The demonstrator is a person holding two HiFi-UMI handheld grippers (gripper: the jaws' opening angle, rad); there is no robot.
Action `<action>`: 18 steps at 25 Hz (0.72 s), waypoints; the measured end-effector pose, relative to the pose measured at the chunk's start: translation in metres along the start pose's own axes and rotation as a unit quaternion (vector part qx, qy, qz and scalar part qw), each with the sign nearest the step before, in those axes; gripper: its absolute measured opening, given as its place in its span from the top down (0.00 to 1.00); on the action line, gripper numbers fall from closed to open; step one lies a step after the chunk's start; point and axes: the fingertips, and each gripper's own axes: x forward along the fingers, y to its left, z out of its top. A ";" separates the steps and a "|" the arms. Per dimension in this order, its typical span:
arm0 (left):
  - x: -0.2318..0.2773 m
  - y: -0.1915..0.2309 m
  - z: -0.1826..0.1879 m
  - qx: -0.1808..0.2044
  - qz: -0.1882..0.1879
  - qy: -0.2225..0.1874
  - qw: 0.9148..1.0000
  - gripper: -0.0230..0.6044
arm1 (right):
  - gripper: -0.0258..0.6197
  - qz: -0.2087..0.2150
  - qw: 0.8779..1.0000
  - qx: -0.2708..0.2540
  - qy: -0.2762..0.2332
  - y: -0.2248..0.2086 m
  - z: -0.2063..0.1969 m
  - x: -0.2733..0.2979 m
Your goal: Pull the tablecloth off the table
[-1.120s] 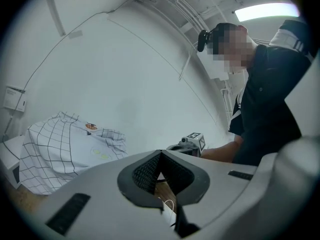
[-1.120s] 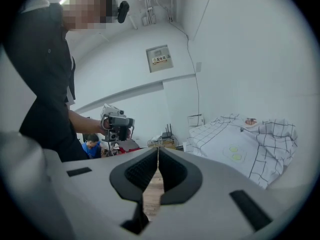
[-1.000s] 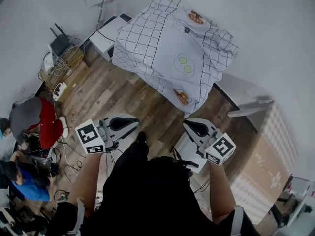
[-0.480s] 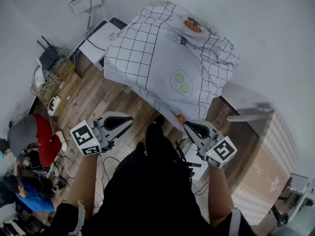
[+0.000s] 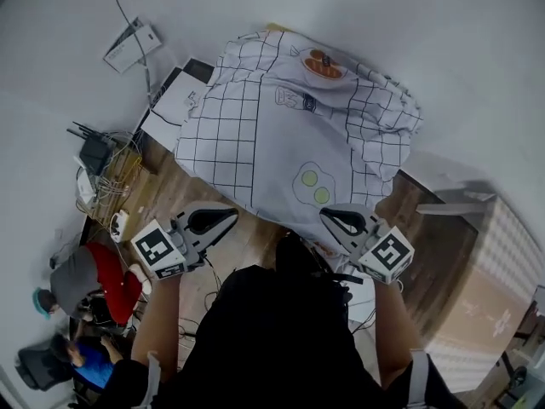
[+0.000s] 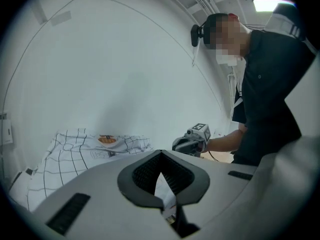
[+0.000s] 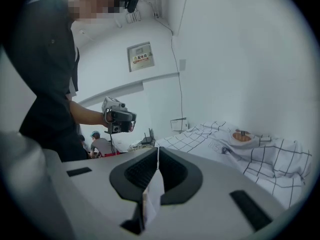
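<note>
A white tablecloth [image 5: 281,135] with a black grid and printed food pictures drapes the whole table, hanging in folds on all sides. In the head view my left gripper [image 5: 232,215] is shut and points at the cloth's near left hem. My right gripper [image 5: 325,215], also shut, overlaps the near hem in the picture; whether it touches the cloth I cannot tell. The left gripper view shows shut jaws [image 6: 160,156], the cloth [image 6: 65,149] beyond them and the right gripper [image 6: 192,140]. The right gripper view shows shut jaws [image 7: 158,151], the cloth [image 7: 240,149] and the left gripper [image 7: 119,116].
Wooden floor surrounds the table. A router and a tangle of cables [image 5: 98,152] lie at the left, with white boxes [image 5: 183,96] by the table's far left. People sit on the floor at lower left [image 5: 102,275]. A cardboard box [image 5: 485,305] stands at the right.
The person has walked up to the table. Both grippers have come from well short of the cloth to its near edge, and their jaws stay shut.
</note>
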 end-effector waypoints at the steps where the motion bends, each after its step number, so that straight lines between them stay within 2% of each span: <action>1: 0.006 0.007 0.005 0.009 -0.001 0.007 1.000 0.95 | 0.93 -0.002 1.000 -0.005 -0.003 -0.008 0.003 0.003; 5: 0.030 0.038 0.021 0.049 -0.012 0.045 0.998 0.95 | 0.93 -0.023 0.998 0.037 -0.051 -0.041 0.026 0.005; 10: 0.053 0.080 0.042 0.089 -0.058 0.063 0.992 0.95 | 0.93 -0.083 0.992 0.041 -0.086 -0.074 0.059 0.029; 14: 0.069 0.131 0.037 0.082 -0.095 0.067 0.990 0.95 | 0.93 -0.118 0.991 0.039 -0.057 -0.099 0.051 0.059; 18: 0.084 0.179 0.017 0.090 -0.136 0.108 0.981 0.95 | 0.93 -0.173 0.983 0.055 0.001 -0.118 0.025 0.082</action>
